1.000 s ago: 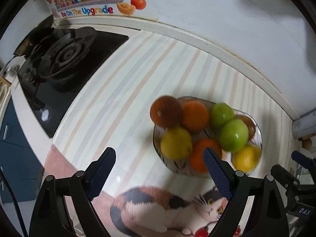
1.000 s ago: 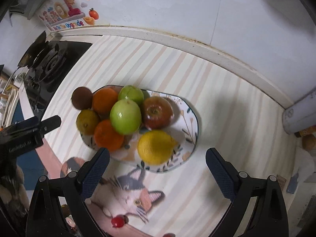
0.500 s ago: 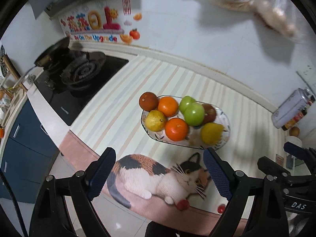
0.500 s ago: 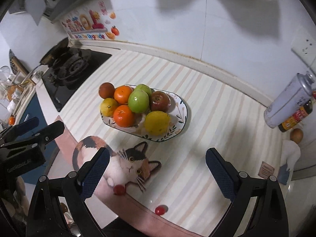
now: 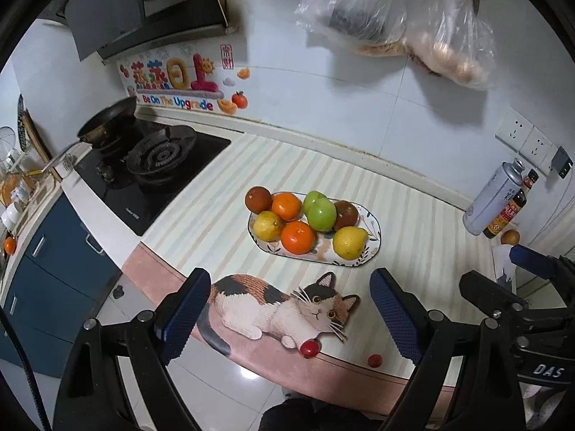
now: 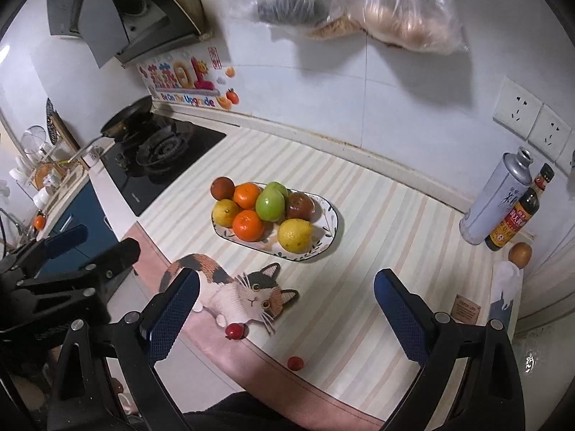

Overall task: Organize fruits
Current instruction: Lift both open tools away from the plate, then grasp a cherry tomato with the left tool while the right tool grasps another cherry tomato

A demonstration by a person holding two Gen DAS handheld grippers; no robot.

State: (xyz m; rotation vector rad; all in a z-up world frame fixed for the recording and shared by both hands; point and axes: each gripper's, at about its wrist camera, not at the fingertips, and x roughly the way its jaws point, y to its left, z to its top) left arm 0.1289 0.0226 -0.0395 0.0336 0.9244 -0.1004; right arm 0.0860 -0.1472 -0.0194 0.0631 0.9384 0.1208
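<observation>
The counter (image 5: 413,215) now fills far less of each view than a second ago — both grippers have drawn back and up from close over the plate to beyond the counter's near edge; that reads as a withdrawal, so the sorting looks done or nearly so. The plate (image 5: 373,248) sits mid-counter, just behind the cat mat (image 5: 251,298); on it lie two oranges, two green apples, two lemons and a dark red fruit, with a brown fruit (image 5: 258,199) touching its far-left rim — in or out, I cannot tell. The left gripper (image 5: 290,318) hangs spread wide, holding nothing; the right gripper (image 6: 287,318) likewise. Two small red fruits (image 6: 235,331) lie loose near the front edge; perhaps unfinished work.
</observation>
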